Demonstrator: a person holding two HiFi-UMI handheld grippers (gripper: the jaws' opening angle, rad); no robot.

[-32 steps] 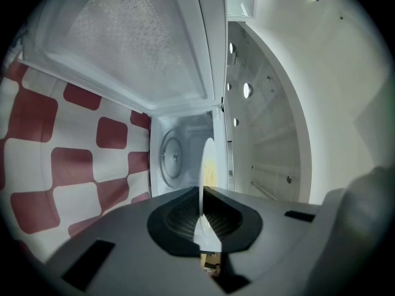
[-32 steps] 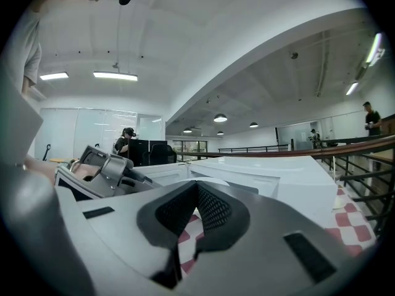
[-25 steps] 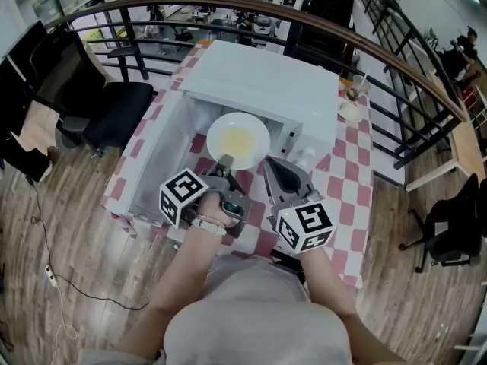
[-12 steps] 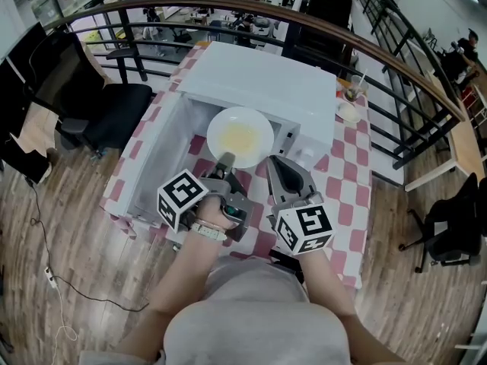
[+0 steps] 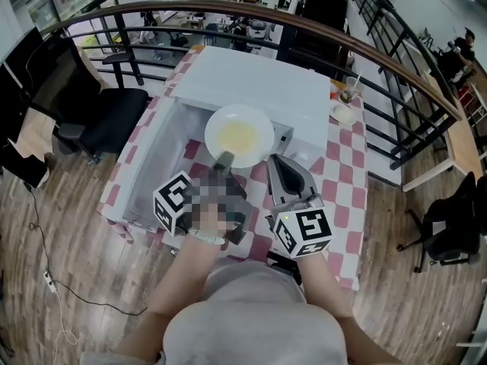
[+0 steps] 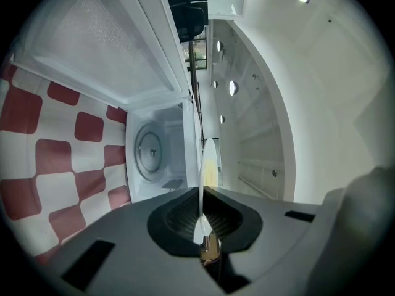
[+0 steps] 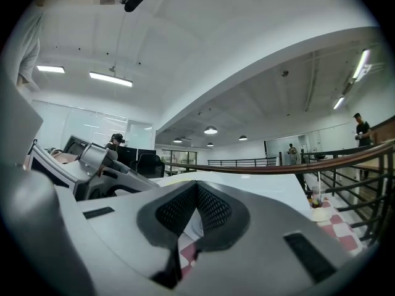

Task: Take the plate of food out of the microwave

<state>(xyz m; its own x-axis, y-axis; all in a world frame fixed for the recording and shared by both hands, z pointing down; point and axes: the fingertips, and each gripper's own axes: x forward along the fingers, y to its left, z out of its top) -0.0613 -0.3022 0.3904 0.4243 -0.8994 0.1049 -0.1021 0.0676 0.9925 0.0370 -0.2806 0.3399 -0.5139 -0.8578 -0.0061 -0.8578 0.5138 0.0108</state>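
A white plate (image 5: 238,135) with yellow food hangs just in front of the white microwave (image 5: 251,90), whose door (image 5: 144,166) stands swung open to the left. My left gripper (image 5: 225,160) is shut on the plate's near rim. In the left gripper view the plate (image 6: 208,165) shows edge-on between the pads of the left gripper (image 6: 202,227), with the bare glass turntable (image 6: 150,150) in the cavity beyond. My right gripper (image 5: 275,163) is beside the plate, a little right of it, shut with nothing in it. The right gripper (image 7: 196,196) points level over the microwave's top.
The microwave stands on a red-and-white checked table (image 5: 342,188). A cup and a saucer (image 5: 344,106) sit at the table's back right corner. A curved railing (image 5: 396,74) runs behind the table. A black chair (image 5: 106,120) stands to the left.
The left gripper has lifted the plate a little higher in front of the microwave. The right gripper has risen slightly beside it.
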